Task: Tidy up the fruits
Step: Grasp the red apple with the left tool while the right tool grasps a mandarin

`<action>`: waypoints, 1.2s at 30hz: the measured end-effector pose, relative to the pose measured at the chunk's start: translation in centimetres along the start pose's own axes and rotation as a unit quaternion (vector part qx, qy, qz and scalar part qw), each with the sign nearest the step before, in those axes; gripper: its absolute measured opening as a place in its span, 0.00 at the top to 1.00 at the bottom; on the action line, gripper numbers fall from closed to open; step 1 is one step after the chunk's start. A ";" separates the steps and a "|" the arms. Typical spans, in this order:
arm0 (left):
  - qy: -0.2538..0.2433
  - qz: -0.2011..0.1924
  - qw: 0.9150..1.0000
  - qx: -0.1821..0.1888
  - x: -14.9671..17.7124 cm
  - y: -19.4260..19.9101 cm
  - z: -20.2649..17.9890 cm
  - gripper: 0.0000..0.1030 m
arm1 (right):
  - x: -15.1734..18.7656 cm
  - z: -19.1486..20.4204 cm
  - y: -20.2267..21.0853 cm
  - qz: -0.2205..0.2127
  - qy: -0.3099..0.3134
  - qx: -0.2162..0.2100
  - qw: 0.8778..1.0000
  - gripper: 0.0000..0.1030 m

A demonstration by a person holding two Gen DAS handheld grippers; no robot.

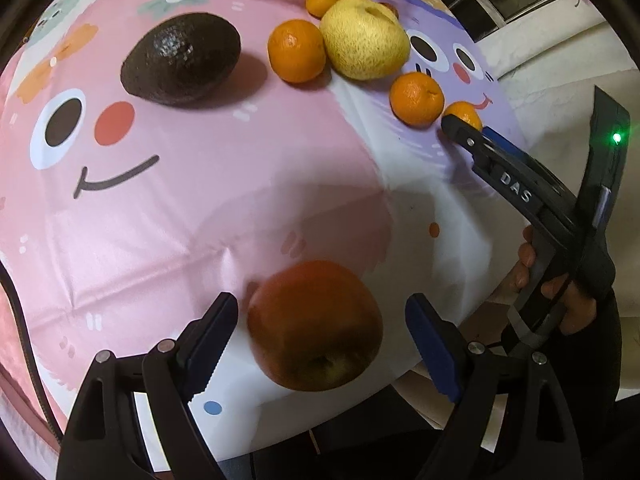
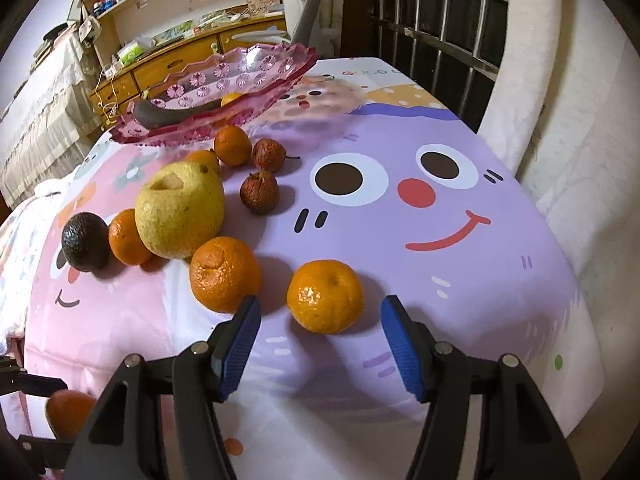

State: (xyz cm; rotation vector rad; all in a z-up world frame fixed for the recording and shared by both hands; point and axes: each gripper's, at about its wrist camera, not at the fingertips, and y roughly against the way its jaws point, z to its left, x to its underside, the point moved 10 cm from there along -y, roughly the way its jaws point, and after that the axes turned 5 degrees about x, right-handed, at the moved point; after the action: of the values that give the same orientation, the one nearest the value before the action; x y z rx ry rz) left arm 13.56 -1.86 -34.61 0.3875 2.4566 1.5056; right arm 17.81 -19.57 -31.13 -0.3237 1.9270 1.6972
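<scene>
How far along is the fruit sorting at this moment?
Barely begun: the pink tray holds only a dark fruit and one small orange. In hand: nothing gripped yet; the open left gripper straddles the apple, and the open right gripper brackets a mandarin. Left: the avocado, pear and other fruit on the cloth.
</scene>
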 end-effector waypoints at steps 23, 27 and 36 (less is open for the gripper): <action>0.014 -0.036 0.999 -0.029 -1.2 -0.1 -0.9 0.35 | -1.2 -0.3 -0.6 0.027 0.051 -0.023 0.998 0.60; 0.005 -0.065 0.997 -0.029 -3.1 1.6 -2.2 0.35 | -2.3 -0.5 0.3 0.025 0.060 -0.024 0.998 0.60; 0.002 -0.136 0.990 -0.018 -8.9 6.1 -5.2 0.34 | -7.8 0.7 3.9 0.000 0.094 -0.059 0.994 0.60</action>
State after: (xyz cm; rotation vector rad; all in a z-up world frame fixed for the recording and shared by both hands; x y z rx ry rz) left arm 20.82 -6.54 -26.29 0.0385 2.3650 1.4332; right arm 22.32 -19.58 -23.63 -0.5445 1.9607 1.8422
